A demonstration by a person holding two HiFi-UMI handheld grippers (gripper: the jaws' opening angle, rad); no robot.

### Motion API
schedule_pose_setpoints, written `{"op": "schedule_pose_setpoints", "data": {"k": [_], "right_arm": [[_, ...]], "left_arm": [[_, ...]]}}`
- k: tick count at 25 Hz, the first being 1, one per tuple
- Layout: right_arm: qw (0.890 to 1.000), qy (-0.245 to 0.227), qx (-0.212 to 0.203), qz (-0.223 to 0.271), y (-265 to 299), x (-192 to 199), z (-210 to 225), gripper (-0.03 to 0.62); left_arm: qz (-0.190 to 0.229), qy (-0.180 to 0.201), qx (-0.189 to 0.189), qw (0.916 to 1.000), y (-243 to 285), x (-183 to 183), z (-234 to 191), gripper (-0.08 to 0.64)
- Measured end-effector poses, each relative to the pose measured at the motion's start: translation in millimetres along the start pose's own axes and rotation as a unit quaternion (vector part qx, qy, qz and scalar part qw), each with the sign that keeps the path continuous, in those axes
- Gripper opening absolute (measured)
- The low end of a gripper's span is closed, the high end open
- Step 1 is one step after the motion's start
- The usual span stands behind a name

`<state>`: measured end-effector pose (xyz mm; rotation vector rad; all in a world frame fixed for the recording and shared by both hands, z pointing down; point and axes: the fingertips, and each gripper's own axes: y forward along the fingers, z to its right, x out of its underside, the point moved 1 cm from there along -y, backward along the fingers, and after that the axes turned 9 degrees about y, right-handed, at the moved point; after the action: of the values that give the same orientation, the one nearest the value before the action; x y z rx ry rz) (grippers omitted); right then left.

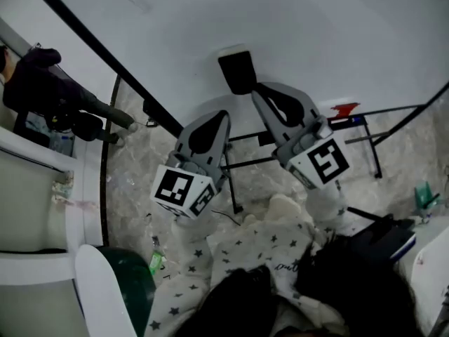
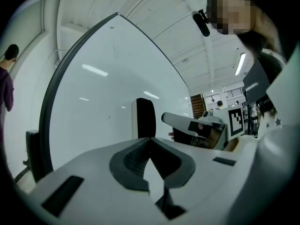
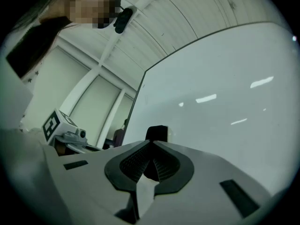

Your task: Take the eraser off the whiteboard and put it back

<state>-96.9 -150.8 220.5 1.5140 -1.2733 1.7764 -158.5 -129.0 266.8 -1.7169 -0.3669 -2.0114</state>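
Observation:
A black eraser [image 1: 237, 72] clings to the whiteboard [image 1: 295, 27], standing upright. My right gripper [image 1: 258, 90] points at it, its tips just below and right of the eraser; whether they touch it I cannot tell. In the right gripper view the jaws are shut with nothing between them, and the eraser [image 3: 157, 132] shows just beyond the tips [image 3: 151, 142]. My left gripper [image 1: 219, 115] hangs lower left, farther from the board, also shut and empty. In the left gripper view the eraser [image 2: 145, 117] stands ahead of the tips [image 2: 151, 138], with the right gripper [image 2: 199, 125] beside it.
The whiteboard's black frame and stand legs [image 1: 368, 135] run across the marble floor. A person in dark clothes [image 1: 42, 83] stands at the far left. A green bin [image 1: 133, 283] and white furniture [image 1: 42, 209] sit at the lower left. A small red object [image 1: 345, 108] lies near the board's base.

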Motion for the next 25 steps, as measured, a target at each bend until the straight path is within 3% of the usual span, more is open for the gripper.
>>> {"op": "schedule_pose_setpoints", "data": {"k": [4,6,15,25], "right_arm": [[0.997,-0.032,0.072,0.013,-1,-3,19,0.009],[0.995,-0.021,0.095,0.016,-3,-3,35,0.17],[0.982,-0.021,0.185,0.014,0,2,83,0.305],[0.964,-0.06,0.256,0.027,-1,-12,94,0.307]], "left_arm": [[0.016,-0.009,0.04,0.9991,11,5,-1,0.002],[0.02,-0.017,0.053,0.9983,25,7,1,0.002],[0.023,-0.027,0.079,0.9962,57,7,14,0.002],[0.022,-0.028,0.072,0.9968,59,4,22,0.002]]}}
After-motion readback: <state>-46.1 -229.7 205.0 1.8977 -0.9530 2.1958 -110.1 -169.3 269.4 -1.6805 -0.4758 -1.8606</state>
